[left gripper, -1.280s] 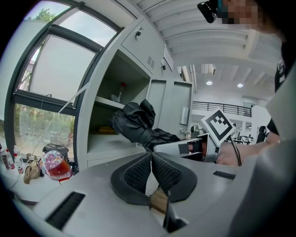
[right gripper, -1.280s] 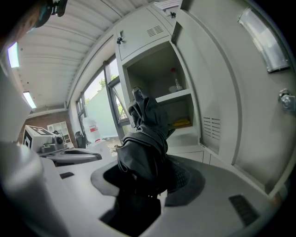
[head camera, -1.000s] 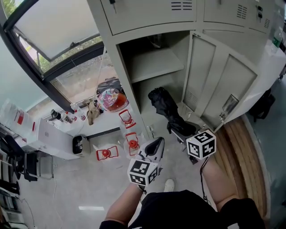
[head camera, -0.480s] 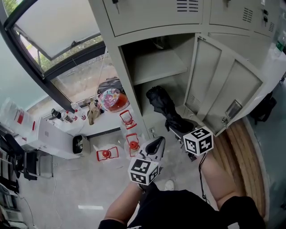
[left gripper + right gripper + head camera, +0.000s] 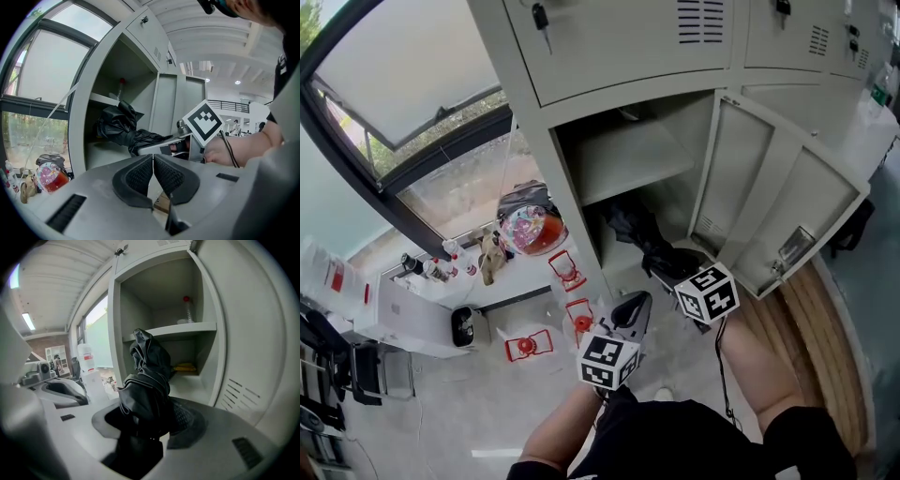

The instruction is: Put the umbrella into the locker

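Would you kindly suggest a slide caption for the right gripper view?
Right gripper clamped on a folded black umbrella, aimed into the open locker beneath its shelf.

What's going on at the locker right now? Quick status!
Right tool shut on umbrella; left tool shut, empty. Umbrella's far end inside lower compartment. Door open; yellow item at the back.

- Big window (image 5: 412, 84) with a dark frame on the left, greenery outside, daylight coming in.
- Floor (image 5: 487, 403) is pale grey, kinda marbled.
- Low white cabinet (image 5: 403, 314) by the window, small bottles (image 5: 441, 267) on top.
- Bank of light grey metal lockers (image 5: 619, 47) fills the top.
- Brown strip (image 5: 806, 328) on the right looks like wood planks, hard to say.
- White ceiling (image 5: 211, 33) with round lights (image 5: 237, 82) further back.
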A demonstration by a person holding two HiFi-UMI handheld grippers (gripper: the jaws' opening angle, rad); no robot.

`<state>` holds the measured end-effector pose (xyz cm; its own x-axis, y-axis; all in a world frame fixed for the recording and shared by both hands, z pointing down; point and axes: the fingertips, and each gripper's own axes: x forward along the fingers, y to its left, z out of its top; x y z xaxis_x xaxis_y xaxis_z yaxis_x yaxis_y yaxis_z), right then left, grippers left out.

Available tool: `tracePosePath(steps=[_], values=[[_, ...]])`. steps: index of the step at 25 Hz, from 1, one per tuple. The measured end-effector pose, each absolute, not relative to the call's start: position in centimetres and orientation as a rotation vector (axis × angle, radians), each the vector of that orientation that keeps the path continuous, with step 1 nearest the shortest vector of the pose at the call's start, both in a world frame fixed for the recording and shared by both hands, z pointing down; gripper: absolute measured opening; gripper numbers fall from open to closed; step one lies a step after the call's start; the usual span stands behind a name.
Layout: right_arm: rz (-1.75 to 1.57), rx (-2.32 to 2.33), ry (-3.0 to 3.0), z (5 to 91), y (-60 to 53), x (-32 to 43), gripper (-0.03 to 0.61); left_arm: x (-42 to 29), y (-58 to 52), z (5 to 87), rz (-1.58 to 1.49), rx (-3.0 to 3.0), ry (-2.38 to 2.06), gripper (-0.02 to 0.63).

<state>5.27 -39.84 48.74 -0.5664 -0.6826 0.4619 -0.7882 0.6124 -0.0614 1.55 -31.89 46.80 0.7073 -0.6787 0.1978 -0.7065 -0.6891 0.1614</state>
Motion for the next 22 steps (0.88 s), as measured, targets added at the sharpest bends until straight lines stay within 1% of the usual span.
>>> tracePosePath(steps=[22], values=[[0.186,1.134,-2.286,51.1,-50.6,2.0,0.265,-0.3,-37.3,47.5,0.248,2.733,-1.020,0.020]])
